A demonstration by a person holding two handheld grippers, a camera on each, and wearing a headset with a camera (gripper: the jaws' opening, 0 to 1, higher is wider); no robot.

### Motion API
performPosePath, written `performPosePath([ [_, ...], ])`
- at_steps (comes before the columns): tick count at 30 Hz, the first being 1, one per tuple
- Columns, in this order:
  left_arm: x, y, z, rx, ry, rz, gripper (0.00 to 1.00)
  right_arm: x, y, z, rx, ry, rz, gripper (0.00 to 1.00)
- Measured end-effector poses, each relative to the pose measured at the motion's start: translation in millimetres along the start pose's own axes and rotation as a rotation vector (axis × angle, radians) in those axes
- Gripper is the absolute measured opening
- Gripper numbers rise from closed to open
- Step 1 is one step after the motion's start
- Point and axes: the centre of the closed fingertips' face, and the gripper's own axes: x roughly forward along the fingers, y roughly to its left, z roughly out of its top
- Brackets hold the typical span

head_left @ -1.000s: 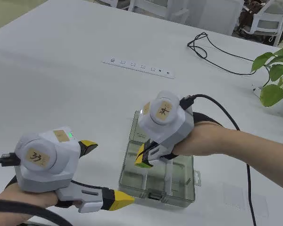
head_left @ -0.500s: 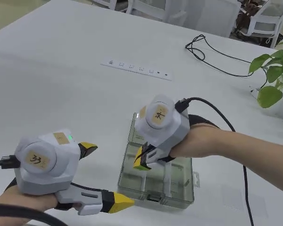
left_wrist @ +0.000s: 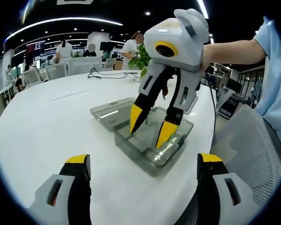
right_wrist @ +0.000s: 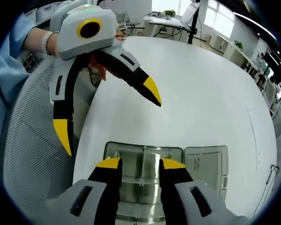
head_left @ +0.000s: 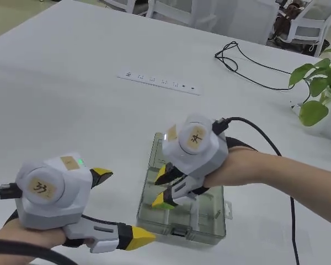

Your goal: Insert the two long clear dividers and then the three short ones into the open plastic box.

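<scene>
My right gripper (head_left: 160, 190) hangs low over the open plastic box (head_left: 179, 234). Its jaws are a little apart and I can see nothing between them. My left gripper (head_left: 128, 205) waits beside the box's left side, spread wide and empty.

As I see it, the risk lies in coming out crooked. A yellow tip could catch a clear divider (head_left: 197, 212) and pull it out of its slots. The box looks light, so a sideways nudge might slide it toward the desk's near edge, which it sits close to. Clear on clear also makes a half-seated piece easy to miss.

The box is a greenish see-through tray with its lid (head_left: 157, 149) lying flat behind it. Upright partitions already split it into cells, but I cannot count them.
</scene>
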Motion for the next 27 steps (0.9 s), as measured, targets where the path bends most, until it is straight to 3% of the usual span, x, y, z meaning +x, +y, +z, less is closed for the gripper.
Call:
performPosePath([
  [3,0.5,-0.4,0.0,0.002,0.000,-0.001,0.97,-1.3,2.3,4.6,0.022,-0.038,0.001,0.49],
  [9,0.3,-0.7,0.3,0.003,-0.002,-0.003,0.97,-5.8,5.2,6.3,-0.003,-0.085,-0.017,0.73],
  [14,-0.2,-2.0,2.8,0.003,-0.012,-0.005,0.99,-10.8,3.1,7.5,0.021,-0.159,-0.055,0.99],
  [21,-1.8,-2.7,10.9,0.003,-0.049,-0.007,0.99,-19.4,-4.3,-1.4,0.054,-0.187,-0.107,1.00],
  [27,-1.4,-2.3,10.4,0.004,-0.048,-0.006,0.99,-31.3,-7.3,-11.7,0.104,-0.215,-0.130,1.00],
])
